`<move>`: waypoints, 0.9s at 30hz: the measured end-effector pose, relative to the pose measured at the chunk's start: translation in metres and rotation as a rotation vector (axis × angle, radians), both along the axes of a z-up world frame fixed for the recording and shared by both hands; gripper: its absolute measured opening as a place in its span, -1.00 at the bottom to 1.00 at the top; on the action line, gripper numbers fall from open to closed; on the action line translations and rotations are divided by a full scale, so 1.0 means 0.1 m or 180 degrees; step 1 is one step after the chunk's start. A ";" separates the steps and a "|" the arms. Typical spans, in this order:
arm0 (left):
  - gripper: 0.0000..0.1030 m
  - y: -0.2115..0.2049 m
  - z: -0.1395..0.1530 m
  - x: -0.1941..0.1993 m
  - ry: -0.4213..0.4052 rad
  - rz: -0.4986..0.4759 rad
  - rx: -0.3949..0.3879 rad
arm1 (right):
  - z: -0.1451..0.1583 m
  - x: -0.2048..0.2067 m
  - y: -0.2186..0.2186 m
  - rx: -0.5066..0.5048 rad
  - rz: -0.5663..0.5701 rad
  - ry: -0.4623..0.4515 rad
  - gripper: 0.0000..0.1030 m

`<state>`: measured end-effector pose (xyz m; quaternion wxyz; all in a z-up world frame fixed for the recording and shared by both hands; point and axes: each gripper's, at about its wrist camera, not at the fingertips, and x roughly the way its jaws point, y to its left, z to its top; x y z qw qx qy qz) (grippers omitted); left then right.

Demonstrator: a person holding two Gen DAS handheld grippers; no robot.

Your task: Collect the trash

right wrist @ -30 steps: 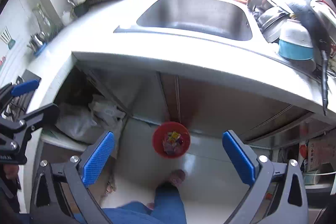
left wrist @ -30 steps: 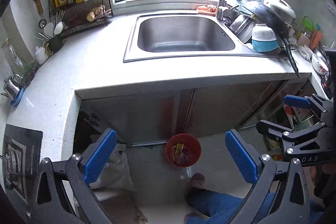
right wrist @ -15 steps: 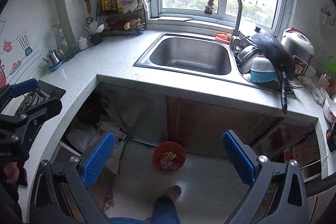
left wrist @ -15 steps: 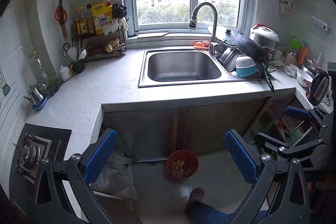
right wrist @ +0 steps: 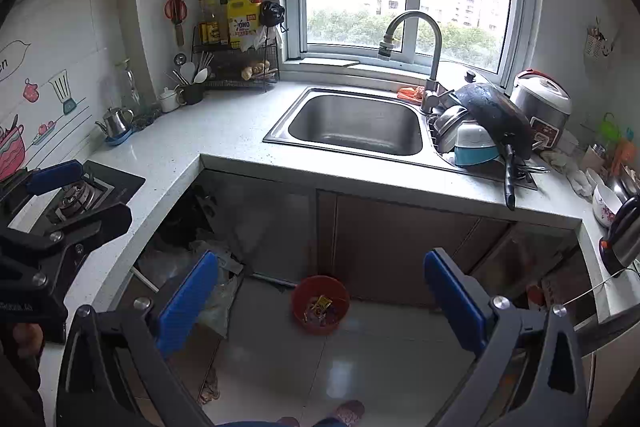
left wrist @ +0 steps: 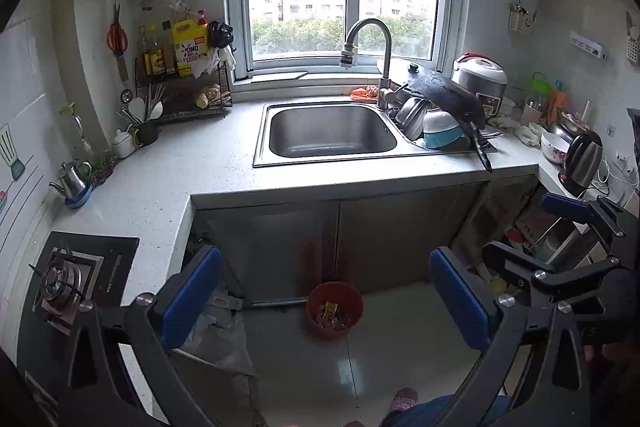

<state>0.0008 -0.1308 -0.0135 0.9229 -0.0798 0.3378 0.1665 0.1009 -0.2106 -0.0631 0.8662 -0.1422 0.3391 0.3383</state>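
Floor bin (left wrist: 334, 309) beyond left claw (left wrist: 326, 301).

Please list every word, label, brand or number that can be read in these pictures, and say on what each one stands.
"OMO": yellow detergent bottle on the wire rack.
"en": end of a word on the wall sticker; the rest is cut off.
Unreadable: white print on the stove, rice cooker panel, small bottle labels.

— Anything readable here?

— The yellow plastic jug (left wrist: 190, 42) on the black wire rack (left wrist: 188, 95) left of the steel sink (left wrist: 332, 133) says "OMO" on its label.

— What else?

— Left of the rack, a wall sticker (right wrist: 10, 57) ends in "en" (the rest is cut off). Other printing is too blurred to read.
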 end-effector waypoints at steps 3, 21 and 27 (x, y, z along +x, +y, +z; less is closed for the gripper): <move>0.99 -0.04 -0.03 -0.06 0.0010 0.0015 -0.0042 | 0.00 -0.04 -0.05 -0.0011 0.0024 -0.0032 0.99; 0.99 -0.23 -0.03 -0.19 0.0056 0.0076 0.0025 | 0.05 -0.17 -0.19 0.0095 0.0118 -0.0020 0.99; 0.99 -0.24 -0.06 -0.20 0.0120 0.0047 0.0029 | 0.07 -0.19 -0.21 0.0111 0.0107 -0.0024 0.99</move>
